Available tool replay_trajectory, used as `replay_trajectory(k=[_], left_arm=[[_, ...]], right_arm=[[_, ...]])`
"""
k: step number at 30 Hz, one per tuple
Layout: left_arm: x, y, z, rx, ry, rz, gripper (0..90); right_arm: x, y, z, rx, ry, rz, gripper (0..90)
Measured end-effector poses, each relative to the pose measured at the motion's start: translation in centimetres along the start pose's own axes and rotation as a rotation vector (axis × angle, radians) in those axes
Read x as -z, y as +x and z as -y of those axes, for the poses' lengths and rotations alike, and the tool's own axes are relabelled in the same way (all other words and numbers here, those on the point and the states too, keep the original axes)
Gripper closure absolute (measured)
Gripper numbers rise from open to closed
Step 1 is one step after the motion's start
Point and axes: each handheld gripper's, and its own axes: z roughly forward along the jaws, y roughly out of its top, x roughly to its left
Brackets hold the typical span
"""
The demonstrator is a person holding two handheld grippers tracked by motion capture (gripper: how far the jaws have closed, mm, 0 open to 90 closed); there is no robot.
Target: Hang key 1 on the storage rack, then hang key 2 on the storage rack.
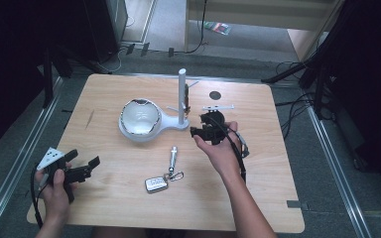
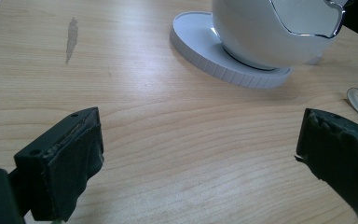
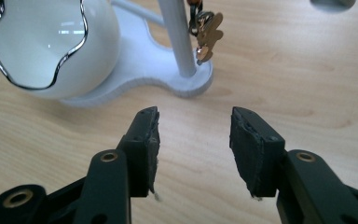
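Your right claw [image 1: 204,130] hangs just in front of the white key stand [image 1: 182,99], jaws parted with nothing between them, while your left claw [image 1: 82,168] rests wide open and empty near the surface's [image 1: 258,198] left front edge, with bare wood all around it. The stand is a slim upright post with side pegs on a white base that also carries a chrome-rimmed white bowl [image 1: 140,118]. Your right claw view shows a bronze charm [image 3: 207,35] hanging beside the post; the high view shows a car key fob [image 1: 157,184] lying near the front edge.

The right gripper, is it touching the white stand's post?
Apart. The right gripper view shows bare wood between the right gripper and the white stand; its open jaws hold nothing.
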Motion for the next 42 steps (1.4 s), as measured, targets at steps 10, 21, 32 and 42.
replay_trajectory(k=[10, 21, 32, 42], left_arm=[[-0.1, 0.0, 0.0, 0.002, 0.005, 0.002, 1.2], [-0.1, 0.0, 0.0, 0.003, 0.008, 0.007, 1.2], [-0.1, 0.0, -0.1, 0.003, 0.01, 0.003, 1.1], [-0.2, 0.0, -0.1, 0.0, 0.01, 0.004, 1.2]], right_arm=[[-0.7, 2.2, 1.3, -0.013, 0.13, 0.101, 44.5], [-2.4, 4.4, 2.2, -0.01, 0.227, 0.145, 35.9], [-3.8, 6.1, 3.3, 0.014, 0.312, 0.126, 36.2], [-5.2, 7.1, 4.1, 0.009, 0.385, 0.106, 43.8]])
